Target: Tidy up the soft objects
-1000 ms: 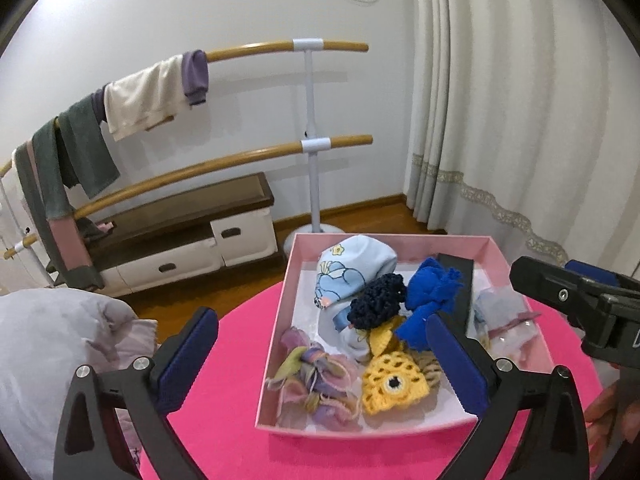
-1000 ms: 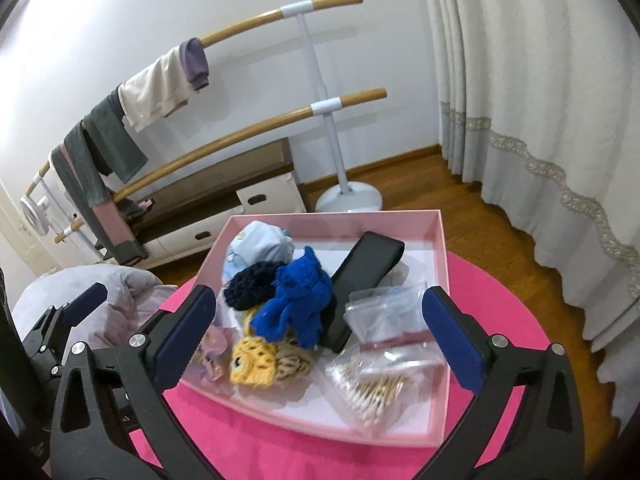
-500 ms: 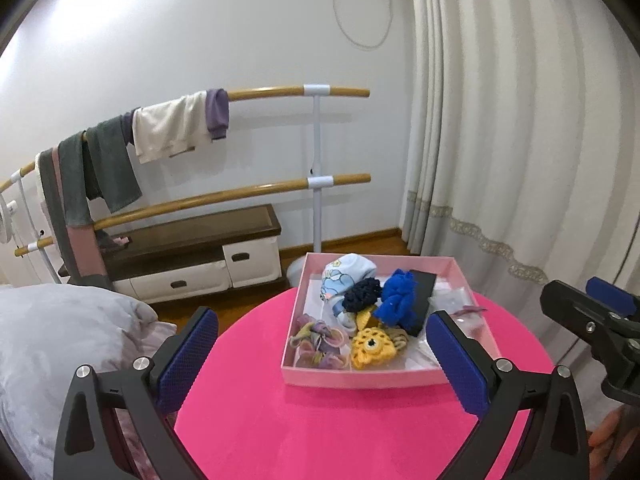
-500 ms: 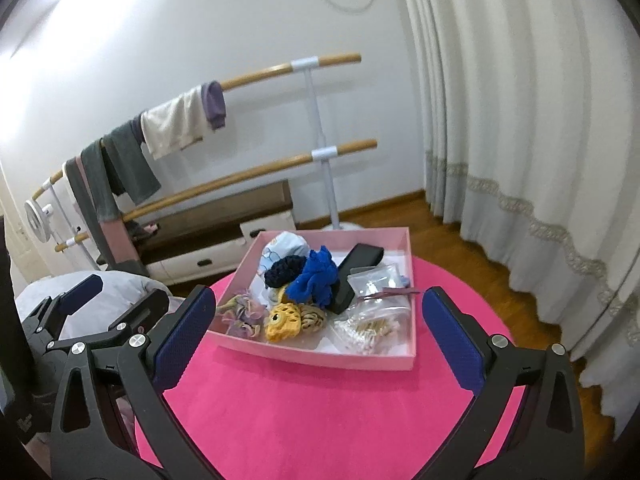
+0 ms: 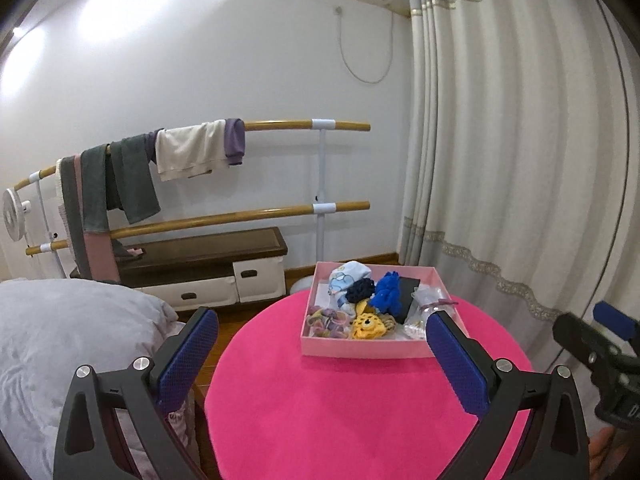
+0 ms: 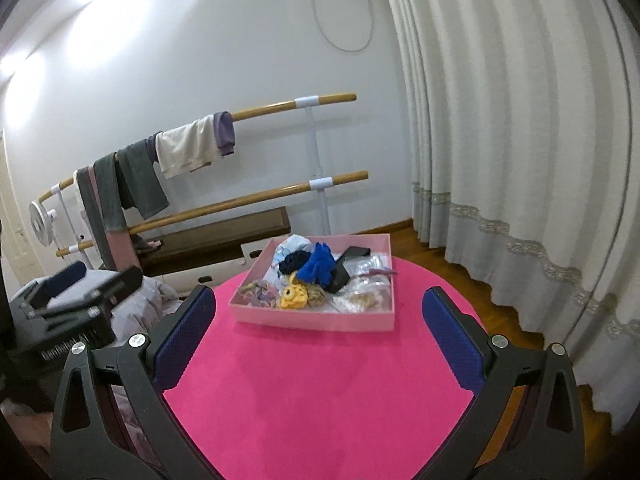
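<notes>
Pink box (image 5: 362, 349): sits at the far side of the round pink worktop (image 5: 340, 412), in the middle of both views. It has low walls, so small soft things stay together and do not roll off.
Soft things: all lie inside the box. None lie on the bare worktop.
Blue fluffy thing (image 5: 387, 292): rests on top of the pile, near the middle of the box, leaning on a black flat case (image 5: 409, 295).
Dark knit scrunchie (image 5: 360, 290): sits just left of the blue one, touching it.
Pale blue cloth (image 5: 347, 276): is bunched in the far left corner of the box.
Yellow knit toy (image 5: 366, 325): lies at the near side of the box.
Pastel hair ties (image 5: 326, 322): lie in the near left corner, beside the yellow toy.
Clear bags (image 6: 366, 286): lie on the right side of the box, apart from the soft pile.
Left tool (image 5: 320, 356): is spread wide and holds nothing. It hangs low over the near edge of the worktop, well back from the box.
Right tool (image 6: 320, 334): is also spread wide and empty, and well back from the box.
How far along: the soft things in the box fit a job that is done, or a heap waiting to be sorted. I cannot tell which.
</notes>
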`<state>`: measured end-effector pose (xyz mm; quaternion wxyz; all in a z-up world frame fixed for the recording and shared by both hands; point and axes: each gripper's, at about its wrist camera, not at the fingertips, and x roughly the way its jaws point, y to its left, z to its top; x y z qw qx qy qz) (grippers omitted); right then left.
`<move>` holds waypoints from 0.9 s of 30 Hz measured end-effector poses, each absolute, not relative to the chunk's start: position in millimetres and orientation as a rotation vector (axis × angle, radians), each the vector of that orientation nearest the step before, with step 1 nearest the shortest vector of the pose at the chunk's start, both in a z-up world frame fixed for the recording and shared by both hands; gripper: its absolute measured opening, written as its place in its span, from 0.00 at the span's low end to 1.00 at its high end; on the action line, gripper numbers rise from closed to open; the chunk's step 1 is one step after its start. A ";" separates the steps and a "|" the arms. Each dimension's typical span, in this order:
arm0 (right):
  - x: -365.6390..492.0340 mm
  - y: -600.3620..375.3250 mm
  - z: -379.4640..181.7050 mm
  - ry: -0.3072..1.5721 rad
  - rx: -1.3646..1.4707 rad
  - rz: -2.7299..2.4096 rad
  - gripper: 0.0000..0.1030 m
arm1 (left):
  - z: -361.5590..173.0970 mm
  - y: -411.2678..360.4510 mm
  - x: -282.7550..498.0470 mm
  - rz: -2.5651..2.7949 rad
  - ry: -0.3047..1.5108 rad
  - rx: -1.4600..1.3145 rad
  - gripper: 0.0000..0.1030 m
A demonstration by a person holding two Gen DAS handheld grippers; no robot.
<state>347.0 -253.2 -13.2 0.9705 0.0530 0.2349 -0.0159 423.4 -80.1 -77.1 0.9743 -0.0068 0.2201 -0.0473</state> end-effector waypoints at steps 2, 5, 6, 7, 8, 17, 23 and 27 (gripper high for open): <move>339.6 -252.2 -16.1 0.477 0.104 -0.041 1.00 | -79.0 -76.4 407.6 -0.095 0.444 -0.017 1.00; 328.1 -250.7 -21.9 0.486 0.089 -0.059 1.00 | -81.5 -72.6 387.9 -0.096 0.449 -0.019 1.00; 325.2 -249.9 -24.0 0.490 0.090 -0.061 1.00 | -84.1 -71.6 381.6 -0.095 0.450 -0.017 1.00; 322.1 -249.1 -25.3 0.492 0.095 -0.059 1.00 | -81.5 -71.6 376.5 -0.095 0.453 -0.017 1.00; 319.6 -247.9 -26.8 0.493 0.095 -0.058 1.00 | -83.1 -71.0 372.0 -0.098 0.459 -0.020 1.00; 310.3 -237.9 -31.6 0.496 0.077 -0.054 1.00 | -81.4 -68.4 338.0 -0.114 0.459 -0.009 1.00; 304.7 -232.4 -34.9 0.497 0.073 -0.046 1.00 | -74.3 -64.2 329.4 -0.099 0.459 -0.008 1.00; 302.9 -231.8 -33.7 0.493 0.071 -0.049 1.00 | -70.0 -56.9 324.8 -0.103 0.456 -0.042 1.00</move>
